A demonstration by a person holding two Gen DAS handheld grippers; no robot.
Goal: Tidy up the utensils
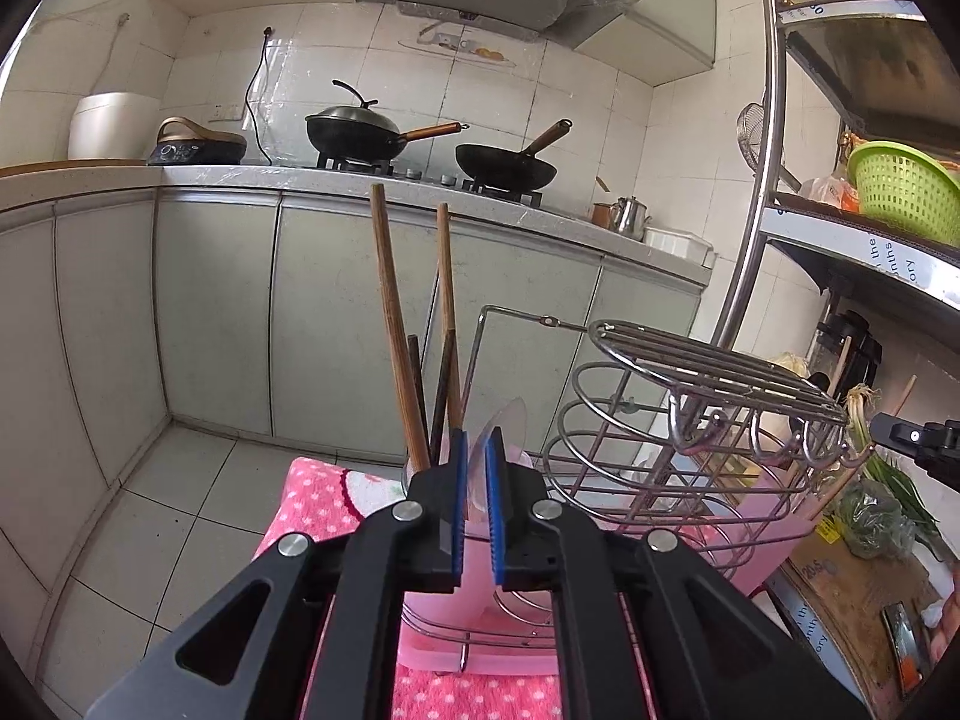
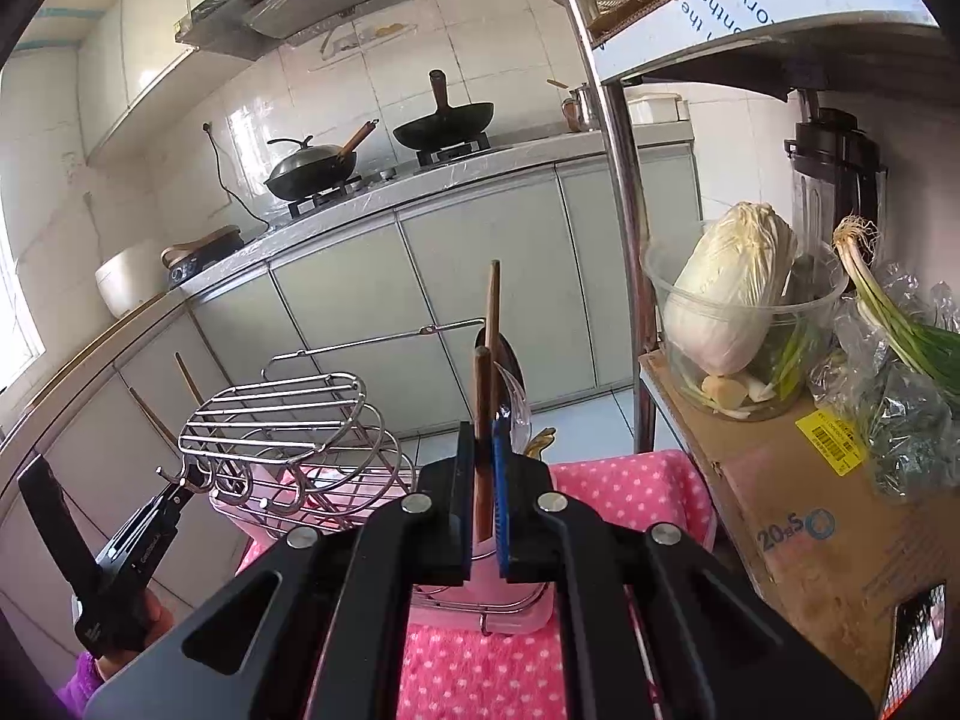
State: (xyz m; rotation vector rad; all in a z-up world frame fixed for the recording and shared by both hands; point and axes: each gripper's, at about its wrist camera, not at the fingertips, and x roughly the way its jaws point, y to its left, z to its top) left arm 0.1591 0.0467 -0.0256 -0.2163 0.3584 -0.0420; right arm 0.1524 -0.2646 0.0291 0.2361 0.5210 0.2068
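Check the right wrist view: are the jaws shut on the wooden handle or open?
Shut on it. The right gripper has both pads pressed against the wooden handle, which stands upright between them over the metal rack.

Left gripper [image 1: 477, 468] nearly closed around something clear; right gripper [image 2: 482, 456] clamps a wooden handle [image 2: 482, 420].

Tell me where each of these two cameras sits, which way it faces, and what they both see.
Left wrist: on the left gripper, looking along its fingers over the steel rack toward the stove; its pads pinch a clear spoon; the right gripper's tip shows at right.
Right wrist: on the right gripper, facing the same counter from the shelf side; it grips a wooden handle; the left gripper shows at lower left.
Shared: rack, both woks, pink towel.
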